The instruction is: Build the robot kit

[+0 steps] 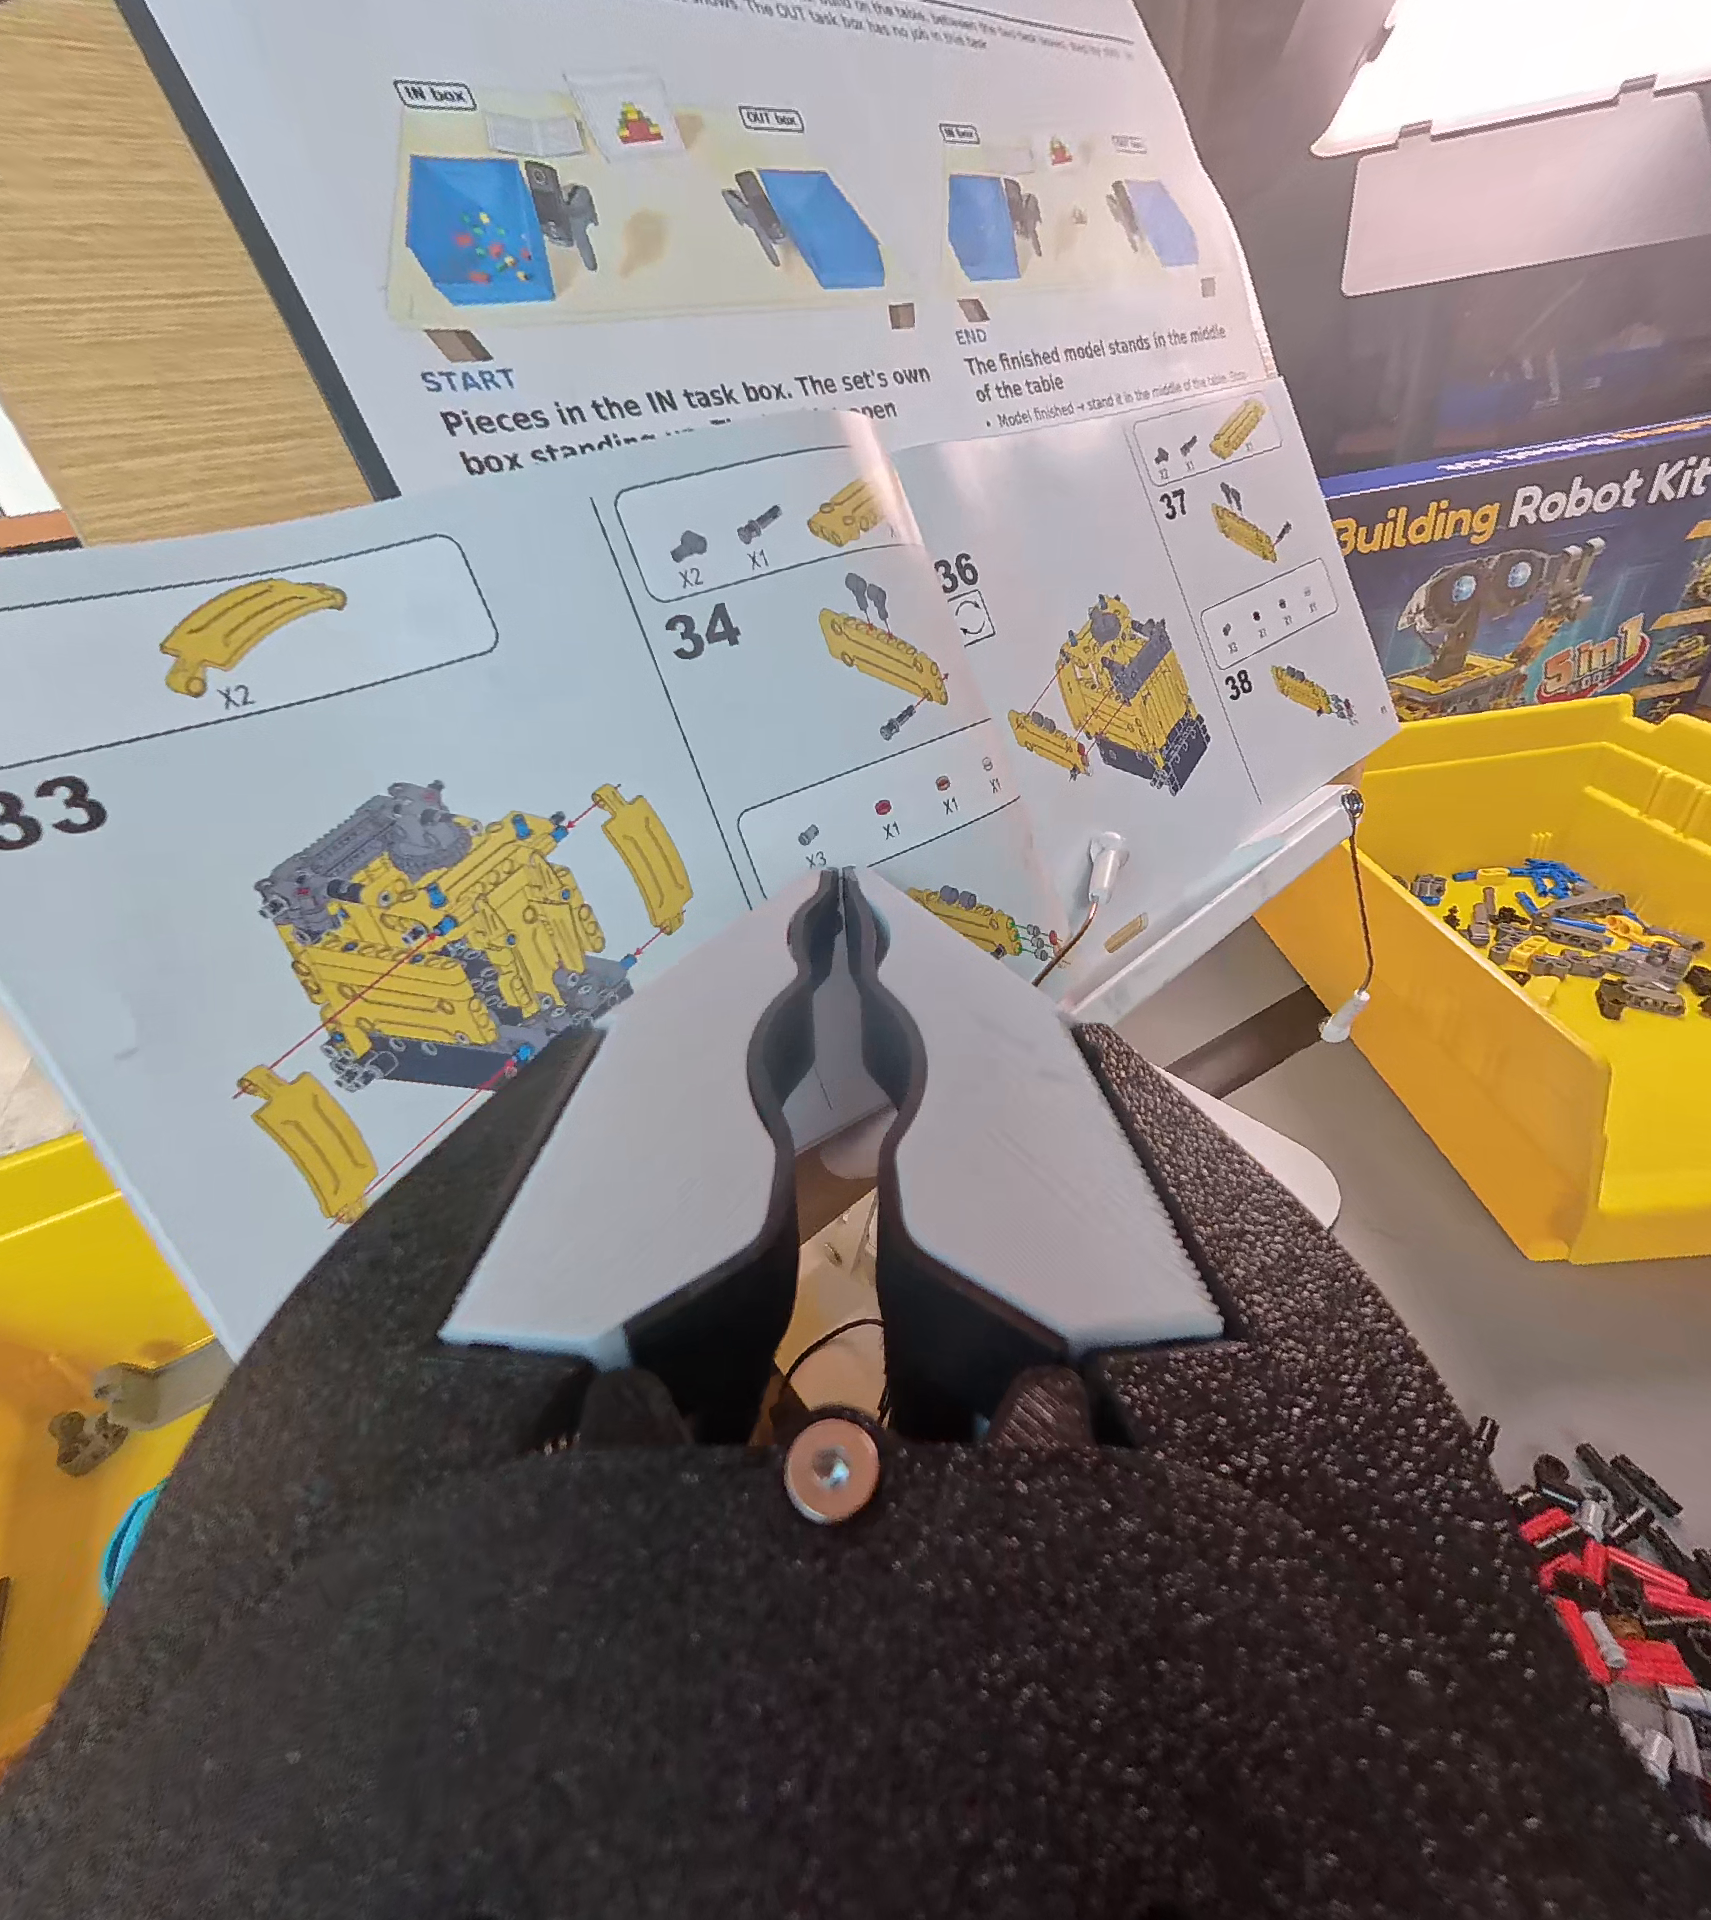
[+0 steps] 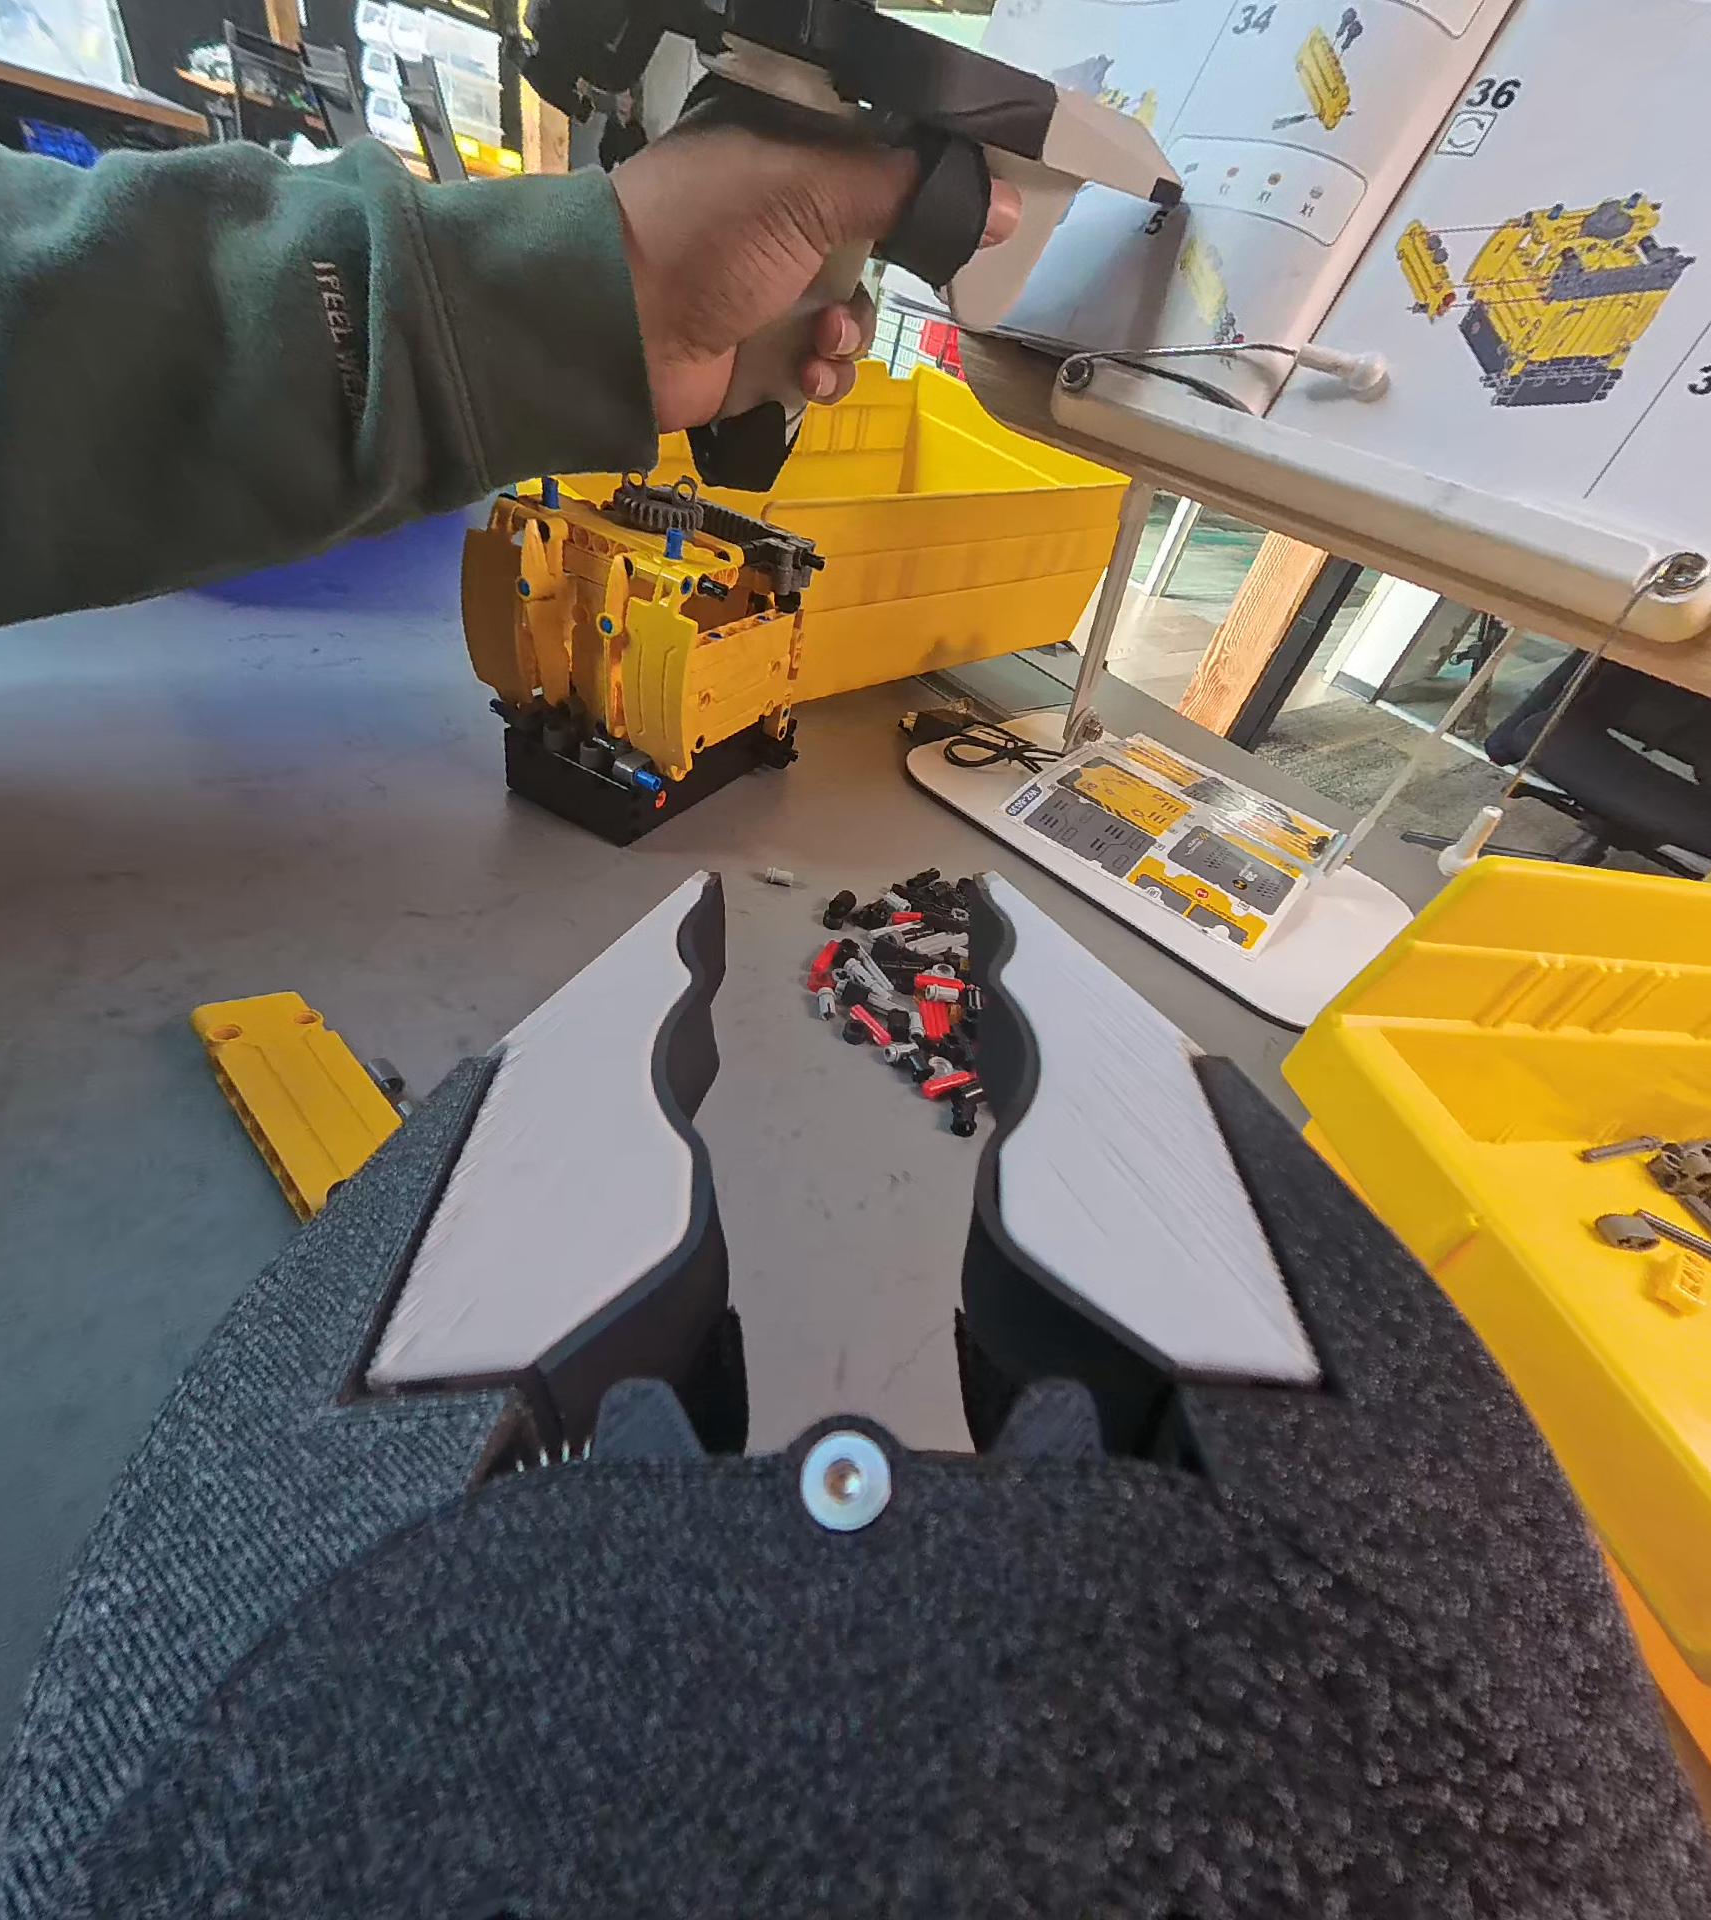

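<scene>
Left tongs [image 1: 840, 883] pinch booklet page [image 1: 809, 665]; right tongs [image 2: 846, 899] gape above pins [image 2: 903, 987]

Lower middle of open instruction booklet [image 1: 311, 831] hidden behind left gripper [image 1: 838, 883], jaws pressed together at the page edge. Turning page [image 1: 892, 582] blurred. Poster [image 1: 726, 260] behind booklet cut off by top edge. Kit box [image 1: 1557, 582] partly covered by booklet. Pile of small pegs [image 2: 903, 997] partly masked by right gripper [image 2: 846, 904]. Yellow beam [image 2: 290, 1091] half hidden behind gripper body. Bin parts [image 2: 1703, 1195] too small to identify.
</scene>
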`<state>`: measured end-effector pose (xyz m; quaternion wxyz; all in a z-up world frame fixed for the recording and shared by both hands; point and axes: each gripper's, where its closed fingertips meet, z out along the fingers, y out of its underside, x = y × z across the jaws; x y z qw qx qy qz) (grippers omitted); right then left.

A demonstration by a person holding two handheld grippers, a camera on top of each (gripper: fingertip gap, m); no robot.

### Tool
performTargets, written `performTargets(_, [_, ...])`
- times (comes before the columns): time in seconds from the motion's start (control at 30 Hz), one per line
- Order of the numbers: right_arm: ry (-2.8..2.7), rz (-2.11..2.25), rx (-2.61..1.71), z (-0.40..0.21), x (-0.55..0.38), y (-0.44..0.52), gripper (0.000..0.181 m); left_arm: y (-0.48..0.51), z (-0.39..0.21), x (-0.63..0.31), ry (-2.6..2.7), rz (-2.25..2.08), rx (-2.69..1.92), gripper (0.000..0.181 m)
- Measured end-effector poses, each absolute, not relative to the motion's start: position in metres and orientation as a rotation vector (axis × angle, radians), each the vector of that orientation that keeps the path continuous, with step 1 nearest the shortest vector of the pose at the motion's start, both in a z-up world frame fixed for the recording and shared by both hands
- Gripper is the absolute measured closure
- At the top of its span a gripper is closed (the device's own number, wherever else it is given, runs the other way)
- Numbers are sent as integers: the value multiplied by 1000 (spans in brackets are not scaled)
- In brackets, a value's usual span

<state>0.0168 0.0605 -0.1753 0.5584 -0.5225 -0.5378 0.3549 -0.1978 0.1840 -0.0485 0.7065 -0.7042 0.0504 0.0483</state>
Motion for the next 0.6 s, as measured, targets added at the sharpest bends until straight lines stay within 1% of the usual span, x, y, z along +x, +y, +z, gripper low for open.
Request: performTargets(0.6, [-1295, 808, -1223, -179, 15, 58, 136, 178, -53, -192, 139, 133, -1560, 177])
